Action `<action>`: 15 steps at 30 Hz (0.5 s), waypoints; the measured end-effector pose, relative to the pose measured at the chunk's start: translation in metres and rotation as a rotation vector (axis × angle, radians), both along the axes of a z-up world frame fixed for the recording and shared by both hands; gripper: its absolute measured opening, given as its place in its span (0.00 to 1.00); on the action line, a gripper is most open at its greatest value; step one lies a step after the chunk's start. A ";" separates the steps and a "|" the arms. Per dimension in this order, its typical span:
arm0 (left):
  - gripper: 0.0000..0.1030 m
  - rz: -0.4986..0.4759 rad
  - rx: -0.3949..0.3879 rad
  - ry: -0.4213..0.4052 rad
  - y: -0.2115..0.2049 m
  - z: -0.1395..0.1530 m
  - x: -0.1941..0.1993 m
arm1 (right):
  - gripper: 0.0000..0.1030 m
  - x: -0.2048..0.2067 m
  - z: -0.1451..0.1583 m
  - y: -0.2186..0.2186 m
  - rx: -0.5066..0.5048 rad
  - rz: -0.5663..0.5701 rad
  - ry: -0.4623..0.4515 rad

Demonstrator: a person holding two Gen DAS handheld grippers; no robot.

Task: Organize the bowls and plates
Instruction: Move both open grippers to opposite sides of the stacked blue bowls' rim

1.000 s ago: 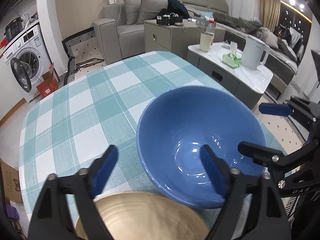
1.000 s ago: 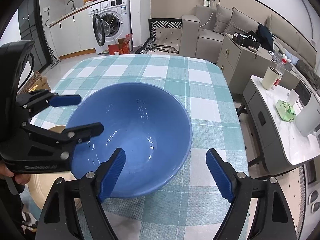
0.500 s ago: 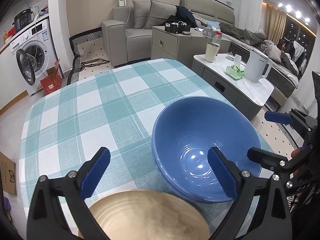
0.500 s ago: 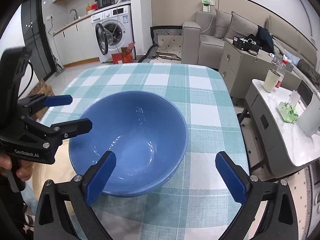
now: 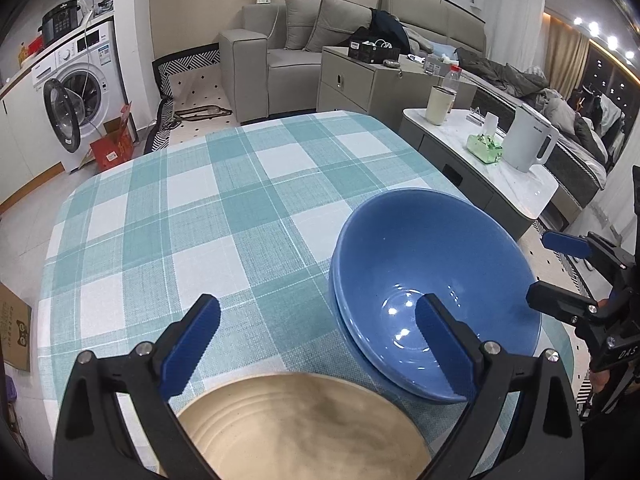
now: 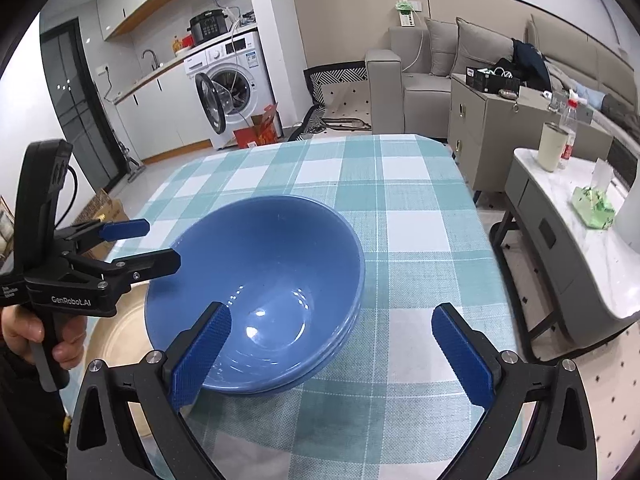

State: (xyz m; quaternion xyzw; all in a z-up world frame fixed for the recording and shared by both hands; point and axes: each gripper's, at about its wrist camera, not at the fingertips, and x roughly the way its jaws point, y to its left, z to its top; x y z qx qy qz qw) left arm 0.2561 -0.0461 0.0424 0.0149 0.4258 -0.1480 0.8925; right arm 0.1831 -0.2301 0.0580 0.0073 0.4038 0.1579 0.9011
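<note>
Both grippers are spread wide and hold nothing. Seen from its own camera, the left gripper hangs above the near edge of the surface, with its right pad over the inside of the blue bowls and its left pad over bare checked cloth. The right gripper is placed in a similar way from the other side: one pad is over the bowl rim, the other over the cloth, and neither pad touches the bowl.

The blue bowls stand upright near the front of the surface. In the right wrist view a second and perhaps a third rim line shows under the top bowl, so I judge that they are nested in a stack; this arrangement saves place and fits the task. With both grippers free on the two sides of it, the stack seems already set down.

A tan plate lies just beside the stack, on the left side, close to the person. Much of it is covered by the gripper frame in the left view, and in the right view it is behind the left gripper and the person's hand. I cannot tell if it is one plate or several, nor if its rim touches the bowls. How many bowls are in the stack is also unclear.
</note>
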 end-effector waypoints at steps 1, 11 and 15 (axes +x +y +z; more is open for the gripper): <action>0.96 -0.001 -0.001 0.000 0.000 0.000 0.000 | 0.99 0.000 0.000 -0.002 0.010 -0.002 0.001; 0.96 -0.001 0.004 -0.012 0.001 0.000 -0.001 | 0.99 0.000 -0.009 -0.013 0.134 0.020 0.036; 0.96 -0.007 -0.002 0.002 0.000 -0.002 -0.001 | 0.99 0.000 -0.013 -0.018 0.176 0.018 0.049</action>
